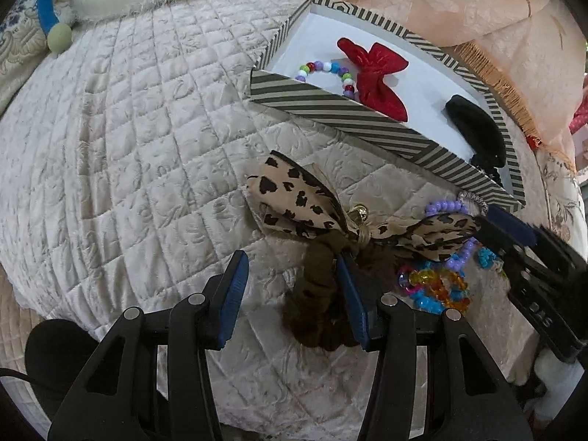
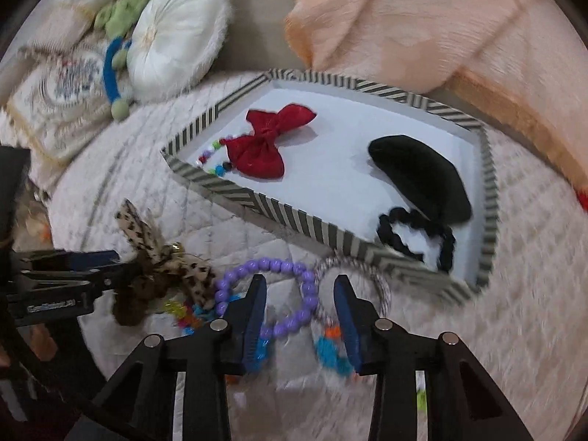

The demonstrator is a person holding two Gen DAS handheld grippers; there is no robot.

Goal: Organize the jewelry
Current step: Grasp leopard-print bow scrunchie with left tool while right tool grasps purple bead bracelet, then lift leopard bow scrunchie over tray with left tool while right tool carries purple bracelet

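Note:
A striped box (image 1: 330,110) (image 2: 275,209) with a white floor holds a red bow (image 1: 371,70), a multicoloured bead bracelet (image 1: 330,68) and a black hair clip (image 2: 422,172). My left gripper (image 1: 292,286) stands open over the quilt, its right finger against a brown scrunchie with a leopard bow (image 1: 316,294). My right gripper (image 2: 299,305) is open just above the quilt. Its left finger sits inside a purple bead bracelet (image 2: 272,266), its right finger inside a speckled hair tie (image 2: 367,275). Neither pad presses on them. Bright plastic bracelets (image 1: 437,286) lie beside these.
The quilted bedspread (image 1: 128,147) carries everything. A white round cushion (image 2: 176,36) and embroidered pillows lie at the far left. A peach fringed cloth (image 2: 422,18) lies behind the box. A black scrunchie (image 2: 415,235) rests in the box's near right corner.

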